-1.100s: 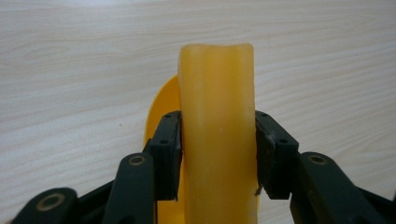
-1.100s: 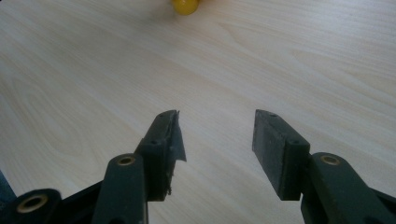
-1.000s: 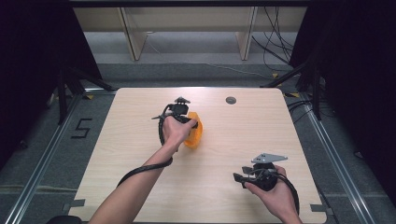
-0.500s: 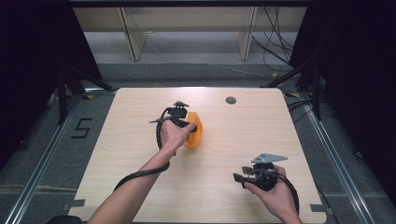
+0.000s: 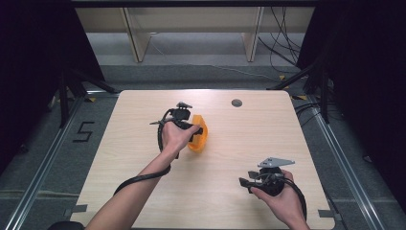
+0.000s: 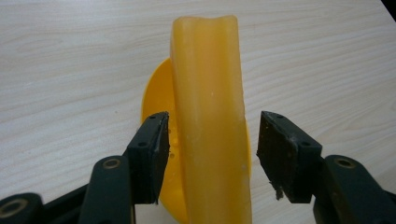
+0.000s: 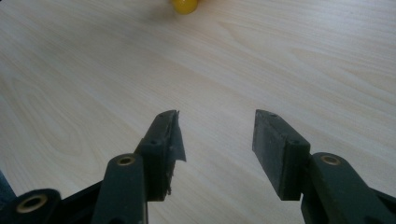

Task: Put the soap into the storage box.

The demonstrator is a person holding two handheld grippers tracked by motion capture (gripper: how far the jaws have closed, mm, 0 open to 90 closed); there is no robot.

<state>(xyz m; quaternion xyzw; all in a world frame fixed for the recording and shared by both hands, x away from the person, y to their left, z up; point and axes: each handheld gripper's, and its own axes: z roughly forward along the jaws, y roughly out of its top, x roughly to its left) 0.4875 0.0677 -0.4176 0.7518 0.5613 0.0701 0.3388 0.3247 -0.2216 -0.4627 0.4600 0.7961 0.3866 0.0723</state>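
Two grippers are working over the pale wooden table (image 5: 143,191), and one thing is occupying them: a glossy orange-yellow plastic piece, long and trough-shaped, with a rounded orange body behind it (image 6: 210,116).

The left gripper (image 6: 210,140) is sitting left of the table's middle, over the orange piece (image 5: 200,134). Its jaws have just been opening; in the left gripper view they are standing wide on either side of the long yellow strip, with a clear gap between each black pad (image 6: 154,144) and the plastic. So the piece is lying between the jaws but is not being pinched (it looks like a release, judging by those gaps). The piece is resting on the wood on its own, its strip running away from the camera toward the far side.

The right gripper (image 5: 246,184) is waiting at the near right, well apart from the orange piece, held low over bare wood. Its jaws are also standing wide with nothing between them; in the right gripper view a blurred yellow round shape (image 7: 184,4) is showing at the far edge. Likely it is being kept clear so the left hand (image 5: 174,136) has room.

A small dark round disc (image 5: 236,102) is lying near the far edge, untouched.
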